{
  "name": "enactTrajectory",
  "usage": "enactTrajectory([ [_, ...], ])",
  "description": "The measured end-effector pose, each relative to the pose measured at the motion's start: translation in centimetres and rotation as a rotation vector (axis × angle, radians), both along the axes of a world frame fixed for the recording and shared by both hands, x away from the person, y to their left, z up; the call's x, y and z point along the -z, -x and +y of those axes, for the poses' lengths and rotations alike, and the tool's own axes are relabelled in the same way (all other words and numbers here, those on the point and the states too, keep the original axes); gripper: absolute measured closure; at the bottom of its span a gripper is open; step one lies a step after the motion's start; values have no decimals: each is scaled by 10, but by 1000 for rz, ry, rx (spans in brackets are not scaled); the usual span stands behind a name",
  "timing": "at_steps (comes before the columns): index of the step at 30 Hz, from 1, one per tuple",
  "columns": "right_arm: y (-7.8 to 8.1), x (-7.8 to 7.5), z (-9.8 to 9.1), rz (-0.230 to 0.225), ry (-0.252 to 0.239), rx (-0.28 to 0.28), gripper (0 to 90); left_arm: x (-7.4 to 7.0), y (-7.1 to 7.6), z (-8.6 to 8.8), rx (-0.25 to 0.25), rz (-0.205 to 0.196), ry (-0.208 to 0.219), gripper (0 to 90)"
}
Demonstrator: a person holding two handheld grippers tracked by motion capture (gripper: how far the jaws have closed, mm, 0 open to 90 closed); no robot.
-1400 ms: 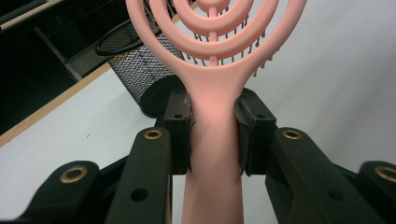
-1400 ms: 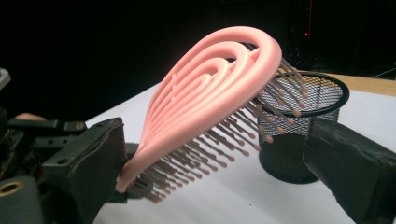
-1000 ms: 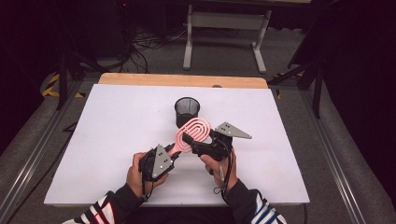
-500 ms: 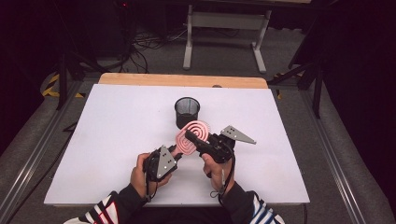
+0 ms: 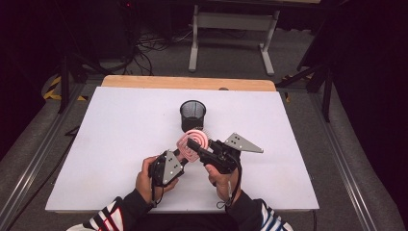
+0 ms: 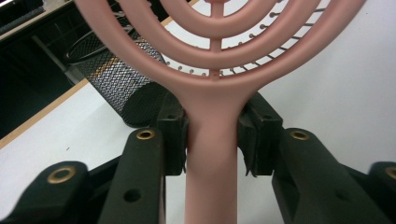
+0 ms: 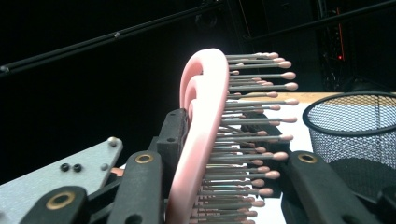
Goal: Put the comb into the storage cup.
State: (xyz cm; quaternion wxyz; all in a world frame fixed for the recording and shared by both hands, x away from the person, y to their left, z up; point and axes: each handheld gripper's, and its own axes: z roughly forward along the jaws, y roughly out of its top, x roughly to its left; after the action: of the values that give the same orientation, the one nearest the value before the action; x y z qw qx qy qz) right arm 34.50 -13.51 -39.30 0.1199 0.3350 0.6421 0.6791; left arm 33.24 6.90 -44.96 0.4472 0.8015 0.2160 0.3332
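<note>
A pink hairbrush [image 5: 192, 142] is held in the air between two grippers, just in front of a black mesh cup [image 5: 193, 114]. The left gripper [image 5: 179, 155] is closed on the handle. The right gripper [image 5: 196, 146] is clamped across the head, bristles between its jaws. Compared with a second ago, the brush has been turned upright and both grippers drawn nearer the table edge, suggesting a handover or placement into the cup.

Pale pink hairbrush [image 6: 212, 93] with pink-tipped bristles, black mesh cup [image 5: 193, 114], white table [image 5: 110, 144], striped sleeves [image 5: 113, 217].
</note>
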Motion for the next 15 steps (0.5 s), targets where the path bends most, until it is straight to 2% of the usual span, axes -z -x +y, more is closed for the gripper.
enactTrajectory([
  [1, 2, -2, 1, -21, 17, -6, 624, 0, 0, -1, 8, 6, -3, 632],
  [4, 3, -3, 1, -36, 30, -8, 625, -1, -1, -1, 20, 13, 2, 633],
  [8, 4, -6, -1, -65, 57, -11, 627, 0, -2, -2, 46, 33, 4, 586],
  [15, 5, -10, -7, -95, 77, 3, 630, 2, -3, -4, 84, 51, 4, 488],
])
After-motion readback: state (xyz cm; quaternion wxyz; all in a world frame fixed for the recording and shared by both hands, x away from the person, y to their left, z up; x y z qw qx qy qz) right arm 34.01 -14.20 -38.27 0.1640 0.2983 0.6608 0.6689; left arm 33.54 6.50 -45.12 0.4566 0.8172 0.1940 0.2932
